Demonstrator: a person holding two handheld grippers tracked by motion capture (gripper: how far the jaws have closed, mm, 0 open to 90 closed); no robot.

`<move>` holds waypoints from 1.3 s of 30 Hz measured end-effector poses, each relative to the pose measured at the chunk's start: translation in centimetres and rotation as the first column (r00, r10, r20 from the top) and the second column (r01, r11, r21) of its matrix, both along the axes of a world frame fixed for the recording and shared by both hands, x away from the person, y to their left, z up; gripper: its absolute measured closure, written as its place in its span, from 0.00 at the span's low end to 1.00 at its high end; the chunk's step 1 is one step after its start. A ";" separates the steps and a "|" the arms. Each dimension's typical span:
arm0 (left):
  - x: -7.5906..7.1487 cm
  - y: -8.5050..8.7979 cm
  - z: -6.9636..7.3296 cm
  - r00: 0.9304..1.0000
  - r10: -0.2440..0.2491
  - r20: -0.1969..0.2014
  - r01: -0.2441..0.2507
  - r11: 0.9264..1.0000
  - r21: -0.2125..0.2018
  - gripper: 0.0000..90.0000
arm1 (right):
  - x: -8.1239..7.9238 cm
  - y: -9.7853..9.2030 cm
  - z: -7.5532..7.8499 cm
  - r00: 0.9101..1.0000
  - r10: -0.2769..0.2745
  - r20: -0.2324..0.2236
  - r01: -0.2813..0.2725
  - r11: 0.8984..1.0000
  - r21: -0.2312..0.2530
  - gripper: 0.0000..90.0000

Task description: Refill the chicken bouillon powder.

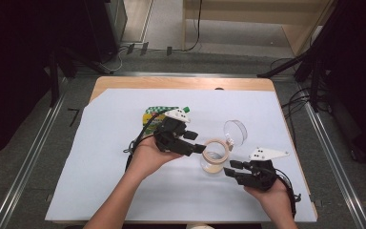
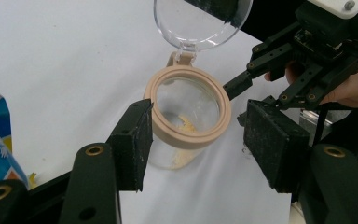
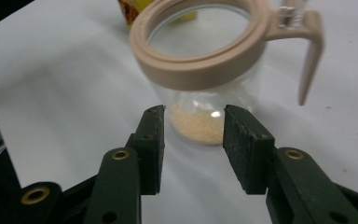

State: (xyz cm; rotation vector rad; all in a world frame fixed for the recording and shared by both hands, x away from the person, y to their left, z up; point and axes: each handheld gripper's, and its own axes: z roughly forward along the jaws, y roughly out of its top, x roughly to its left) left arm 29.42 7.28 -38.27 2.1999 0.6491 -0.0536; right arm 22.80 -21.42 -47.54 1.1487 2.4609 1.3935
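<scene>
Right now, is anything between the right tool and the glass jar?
Nothing visible. The right tool points straight at the jar with bare white sheet between. The left tool is at the jar's far side.

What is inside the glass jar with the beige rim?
The glass jar stands open, its clear lid flipped back. A thin layer of pale yellowish granules lies at the bottom; the rest looks empty. Nothing covers them.

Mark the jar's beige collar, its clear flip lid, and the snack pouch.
beige collar (image 2: 216, 128), left gripper view, on the ring's right side.
clear flip lid (image 2: 193, 23), left gripper view, on the middle of the open disc.
snack pouch (image 1: 151, 116), high view, on its printed front.
</scene>
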 end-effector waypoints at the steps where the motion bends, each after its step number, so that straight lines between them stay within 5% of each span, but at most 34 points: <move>1: 0.0 0.0 0.0 1.000 0.000 0.000 0.000 1.000 0.000 0.46 | 0.0 0.0 0.0 1.000 0.000 0.000 0.000 1.000 0.000 0.65; 5: 0.0 1.0 -0.1 1.000 0.007 -0.026 -0.007 1.000 -0.003 0.45 | -0.3 0.8 -0.2 0.997 0.083 0.005 -0.083 0.996 -0.013 0.63; 7: 0.1 1.8 0.0 0.999 0.017 -0.038 -0.017 1.000 -0.009 0.44 | -0.4 1.7 -0.5 0.987 0.157 0.017 -0.157 0.987 -0.022 0.61; 11: 0.0 2.6 0.2 0.999 0.024 -0.032 -0.025 0.999 -0.021 0.43 | -0.6 2.6 -0.5 0.981 0.192 0.021 -0.192 0.981 -0.018 0.55; 26: 0.2 6.1 1.3 0.997 0.068 -0.025 -0.069 0.997 -0.037 0.44 | -0.6 3.9 -1.0 0.977 0.215 0.005 -0.215 0.976 -0.027 0.53; 39: -0.1 11.1 2.3 0.990 0.143 0.010 -0.143 0.989 -0.033 0.45 | -0.3 4.8 -0.9 0.971 0.240 0.007 -0.240 0.971 -0.019 0.53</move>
